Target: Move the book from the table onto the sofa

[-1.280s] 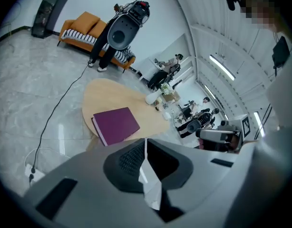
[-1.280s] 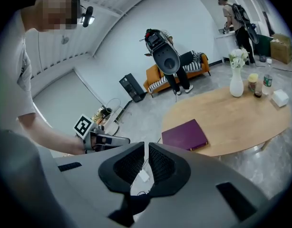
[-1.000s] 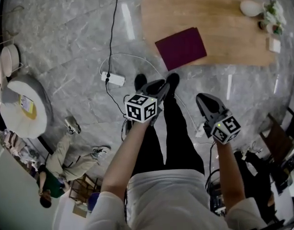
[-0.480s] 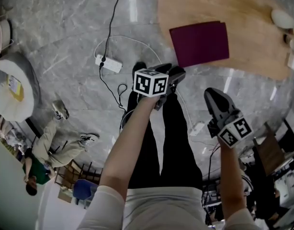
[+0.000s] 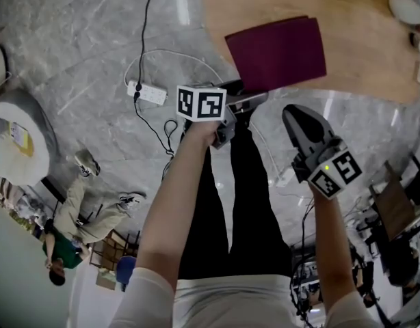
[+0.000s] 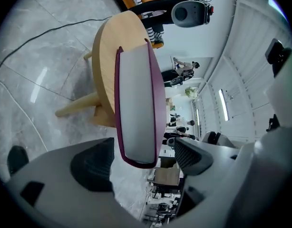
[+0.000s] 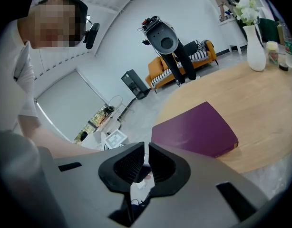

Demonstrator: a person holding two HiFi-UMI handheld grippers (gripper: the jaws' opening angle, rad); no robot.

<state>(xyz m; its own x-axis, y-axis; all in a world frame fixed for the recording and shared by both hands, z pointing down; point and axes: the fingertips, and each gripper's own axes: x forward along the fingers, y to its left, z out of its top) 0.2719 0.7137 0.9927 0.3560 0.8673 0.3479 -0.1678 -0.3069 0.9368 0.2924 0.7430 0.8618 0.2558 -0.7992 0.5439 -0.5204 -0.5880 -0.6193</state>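
Since a second ago both grippers have dropped and pushed forward. The left gripper (image 5: 243, 100), which was over the floor short of the table, is now at the near edge of the wooden table (image 5: 364, 63), and its jaws have just been opening. In the left gripper view those jaws stand wide apart (image 6: 141, 158) with the near end of the maroon book (image 6: 136, 94) reaching in between them. I see the pale page block edge-on, a cover on either side, and a clear gap to each pad, so nothing is clamped yet.

The book (image 5: 277, 52) lies flat on the table, near its edge.

The right gripper (image 5: 300, 118) hangs over the grey marble floor (image 5: 94, 33), off the table and to the right of the left one. Its jaws (image 7: 145, 151) are all but together, only a thin slit between the pads and nothing in it. Past them I see the book (image 7: 196, 129) on the tabletop, a white vase of flowers (image 7: 255, 44) farther along, and an orange sofa (image 7: 189, 63) across the room.

A white power strip (image 5: 147, 93) lies on the floor left of the grippers.
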